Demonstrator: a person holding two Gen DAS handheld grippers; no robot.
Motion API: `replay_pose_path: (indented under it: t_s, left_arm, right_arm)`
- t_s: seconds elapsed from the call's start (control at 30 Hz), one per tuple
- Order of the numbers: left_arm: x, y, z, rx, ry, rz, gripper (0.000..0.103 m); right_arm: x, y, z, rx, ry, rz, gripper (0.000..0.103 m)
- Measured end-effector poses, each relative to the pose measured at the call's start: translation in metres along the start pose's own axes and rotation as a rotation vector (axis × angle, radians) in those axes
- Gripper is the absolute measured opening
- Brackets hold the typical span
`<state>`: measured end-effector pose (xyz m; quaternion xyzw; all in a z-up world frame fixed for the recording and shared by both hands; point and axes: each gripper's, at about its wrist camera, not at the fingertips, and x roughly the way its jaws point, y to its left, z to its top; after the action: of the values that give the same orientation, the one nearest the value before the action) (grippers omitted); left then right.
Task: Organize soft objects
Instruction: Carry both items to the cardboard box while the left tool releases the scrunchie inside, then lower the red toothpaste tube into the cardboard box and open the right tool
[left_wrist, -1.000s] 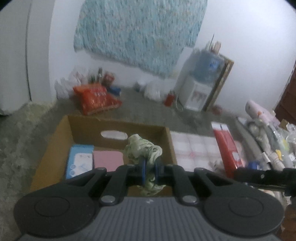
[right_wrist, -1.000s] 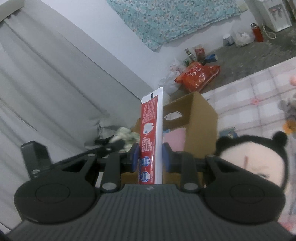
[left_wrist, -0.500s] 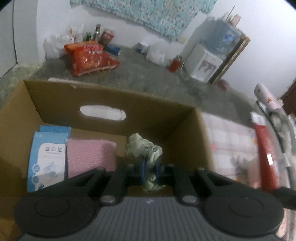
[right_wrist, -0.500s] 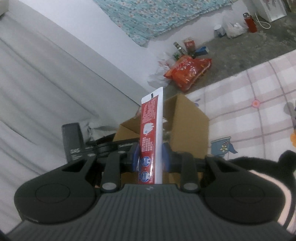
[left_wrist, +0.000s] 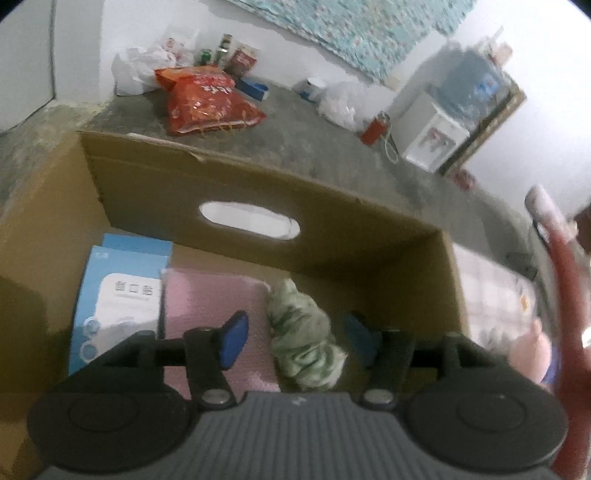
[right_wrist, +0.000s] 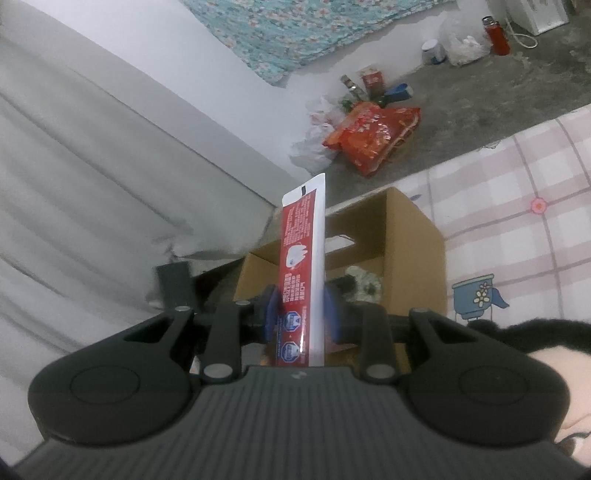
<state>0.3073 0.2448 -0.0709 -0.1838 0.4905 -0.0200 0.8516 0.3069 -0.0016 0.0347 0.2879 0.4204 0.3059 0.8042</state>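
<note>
Crumpled green fabric scrunchie (left_wrist: 303, 332) lies between spread pads of left gripper (left_wrist: 295, 338), in brown cardboard box (left_wrist: 258, 199). Right gripper (right_wrist: 300, 319) is pinched on upright red toothpaste tube (right_wrist: 303, 258), long axis pointing fwd; box sits just ahead.

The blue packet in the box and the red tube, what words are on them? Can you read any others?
"创口贴": on the blue packet lying in the cardboard box; blurred, so this is my best reading.
Red tube in the right gripper: white Chinese print and round badges, too small to read.
Red snack bag on the floor: white lettering, too blurred to read.
Water dispenser bottle: label unreadable.
</note>
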Motion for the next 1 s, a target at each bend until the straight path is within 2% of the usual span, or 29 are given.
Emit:
replay_pose_path:
  t_s: [0.2,0.33,0.4,0.53,0.8,1.0]
  left_arm:
    - [-0.032,0.018,-0.002,-0.106,-0.059,-0.010,0.063]
    - [-0.045,0.032,-0.006,-0.151,-0.078,0.012,0.063]
    - [-0.048,0.037,-0.006,-0.166,-0.077,0.011,0.063]
    - [-0.054,0.044,-0.006,-0.179,-0.080,0.013,0.063]
    - [-0.064,0.041,-0.008,-0.174,-0.099,0.019,0.063]
    - [-0.087,0.024,-0.015,-0.140,-0.132,0.026,0.067]
  right_arm:
    - [0.031,0.019,-0.013,-0.039,0.011,-0.114,0.026]
    - [0.051,0.031,-0.023,-0.095,0.004,-0.212,0.027]
    - [0.060,0.037,-0.028,-0.139,-0.008,-0.296,0.028]
    - [0.059,0.048,-0.033,-0.231,-0.075,-0.364,0.032]
    - [0.027,0.066,-0.040,-0.311,-0.140,-0.352,0.033]
    - [-0.033,0.069,-0.054,-0.310,-0.180,-0.289,0.039]
